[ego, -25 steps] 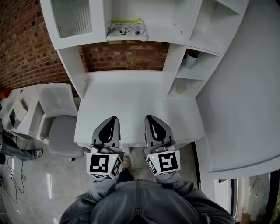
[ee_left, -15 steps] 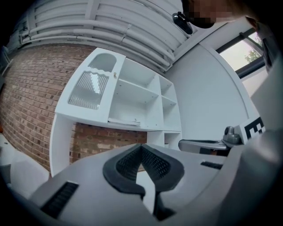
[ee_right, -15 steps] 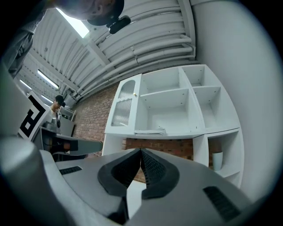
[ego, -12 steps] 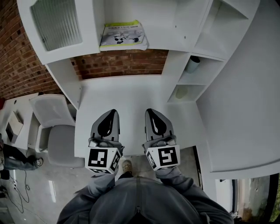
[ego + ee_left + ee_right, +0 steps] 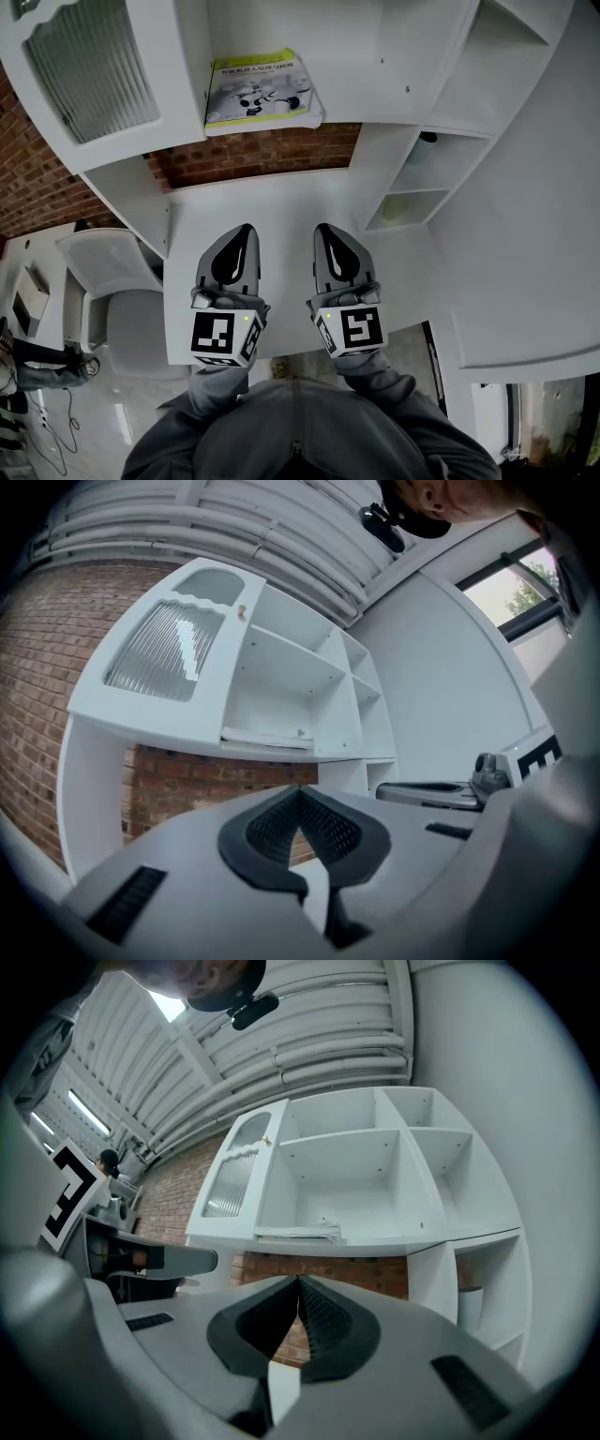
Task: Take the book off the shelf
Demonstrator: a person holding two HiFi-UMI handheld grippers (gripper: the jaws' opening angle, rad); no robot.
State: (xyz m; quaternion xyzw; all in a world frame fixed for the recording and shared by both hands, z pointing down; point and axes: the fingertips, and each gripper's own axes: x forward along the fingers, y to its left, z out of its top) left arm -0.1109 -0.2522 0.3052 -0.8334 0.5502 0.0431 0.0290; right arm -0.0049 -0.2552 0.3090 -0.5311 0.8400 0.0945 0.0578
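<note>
**Head view.** The book (image 5: 262, 89) lies flat, cover up, in the open bay of the white shelf (image 5: 375, 56). Its near edge is at the shelf's front lip. The left gripper (image 5: 246, 231) and the right gripper (image 5: 323, 231) sit side by side over the worktop (image 5: 281, 197), both pointing at the shelf unit. The book is ahead of and above both grippers. It lines up more closely with the left one, which I judge the nearer. The book's broad side faces me.

**Left gripper view.** The jaws are pressed together with nothing between them. The book (image 5: 267, 737) shows only as a thin edge on the shelf board, above the tips and well apart from them.

**Right gripper view.** These jaws are also together and empty. The book (image 5: 298, 1233) lies almost straight above the tips, edge-on.

**Limits.** I cannot make out the book's thickness, or whether its edge overhangs the lip. The lower side bays hold items too small to identify.
</note>
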